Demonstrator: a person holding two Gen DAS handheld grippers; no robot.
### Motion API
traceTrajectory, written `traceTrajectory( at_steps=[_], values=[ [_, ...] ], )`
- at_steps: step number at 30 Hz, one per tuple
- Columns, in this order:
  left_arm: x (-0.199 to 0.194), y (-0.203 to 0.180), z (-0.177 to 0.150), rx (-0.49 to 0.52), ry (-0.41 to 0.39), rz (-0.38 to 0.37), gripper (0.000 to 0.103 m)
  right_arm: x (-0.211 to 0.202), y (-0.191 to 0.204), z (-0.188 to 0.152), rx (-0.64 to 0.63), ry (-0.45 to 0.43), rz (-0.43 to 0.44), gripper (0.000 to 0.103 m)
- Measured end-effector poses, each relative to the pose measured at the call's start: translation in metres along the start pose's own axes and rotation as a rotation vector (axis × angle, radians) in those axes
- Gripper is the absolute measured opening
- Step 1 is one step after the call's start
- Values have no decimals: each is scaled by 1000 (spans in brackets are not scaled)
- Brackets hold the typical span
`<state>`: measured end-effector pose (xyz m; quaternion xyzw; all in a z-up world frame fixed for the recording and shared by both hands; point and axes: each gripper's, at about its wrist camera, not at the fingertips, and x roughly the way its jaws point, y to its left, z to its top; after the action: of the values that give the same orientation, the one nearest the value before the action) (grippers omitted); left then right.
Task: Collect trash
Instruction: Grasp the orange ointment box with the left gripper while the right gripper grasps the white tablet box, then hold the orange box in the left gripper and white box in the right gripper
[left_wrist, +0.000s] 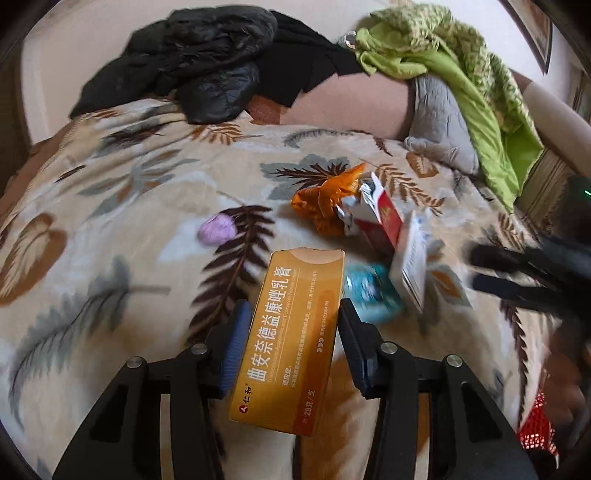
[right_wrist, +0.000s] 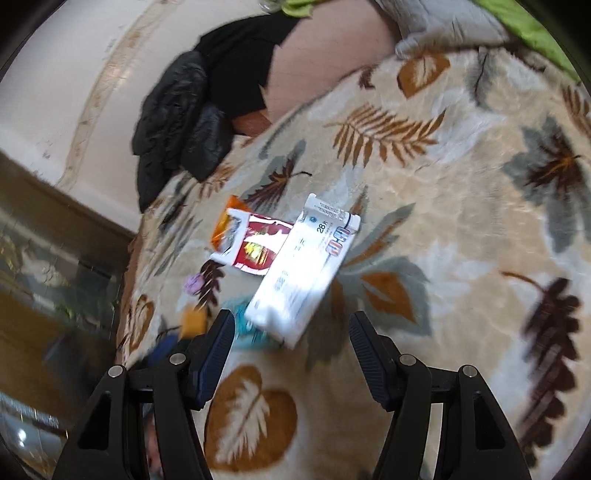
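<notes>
Left wrist view has the left gripper (left_wrist: 291, 325) clamped on the yellow box (left_wrist: 288, 343), while the right gripper (right_wrist: 291, 328), spread wide, hovers just near of the white box (right_wrist: 303, 273).

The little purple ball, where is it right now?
In the left wrist view the purple ball lies on the leaf-patterned blanket, left of the orange wrapper and beyond the yellow box held in the left gripper.
</notes>
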<state>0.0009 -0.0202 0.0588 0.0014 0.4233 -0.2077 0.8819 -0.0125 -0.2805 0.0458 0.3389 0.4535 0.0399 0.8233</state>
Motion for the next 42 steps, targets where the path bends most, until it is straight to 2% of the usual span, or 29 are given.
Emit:
traceTrajectory(
  at_steps=[4, 6, 8, 10, 15, 17, 19, 21, 23, 27, 28, 31, 33, 35, 38, 42],
  values=[
    [-23, 0, -25, 3, -3, 77, 47, 31, 10, 13, 16, 11, -54, 69],
    [-23, -1, -33, 9, -6, 129, 47, 43, 15, 18, 15, 11, -84, 69],
    [-18, -3, -37, 22, 0, 166, 47, 56, 18, 20, 9, 35, -151, 71],
    [-15, -1, -40, 28, 4, 186, 47, 62, 14, 18, 30, 46, -138, 68],
    [-5, 6, -44, 20, 31, 198, 49, 45, 5, 6, 13, 10, -112, 65],
    [8, 11, -46, 15, 84, 212, 60, 34, 4, -1, -12, -4, -118, 65],
    [11, 12, -49, 30, 84, 211, 61, 17, 7, -13, -61, -28, -123, 65],
    [10, 12, -49, 30, 80, 215, 60, -1, 15, -28, -149, -45, -146, 65],
    [9, 9, -49, 37, 73, 219, 47, -13, 23, -40, -227, -51, -166, 65],
    [-1, 7, -50, 10, 51, 186, 47, -22, 48, -73, -484, -17, -295, 65],
    [-5, 6, -50, 2, 43, 182, 47, -21, 51, -79, -516, -7, -314, 65],
    [-28, -3, -51, -18, -19, 172, 47, -2, 52, -97, -609, 108, -357, 65],
    [-47, -9, -55, -31, -75, 179, 47, 6, 51, -107, -638, 123, -374, 65],
    [-55, -10, -60, -55, -89, 178, 47, 8, 49, -112, -637, 134, -350, 65],
    [-56, -8, -61, -68, -88, 181, 47, 2, 47, -110, -609, 103, -324, 66],
    [-48, -6, -60, -73, -75, 190, 47, 6, 38, -106, -561, 120, -311, 66]
  ],
)
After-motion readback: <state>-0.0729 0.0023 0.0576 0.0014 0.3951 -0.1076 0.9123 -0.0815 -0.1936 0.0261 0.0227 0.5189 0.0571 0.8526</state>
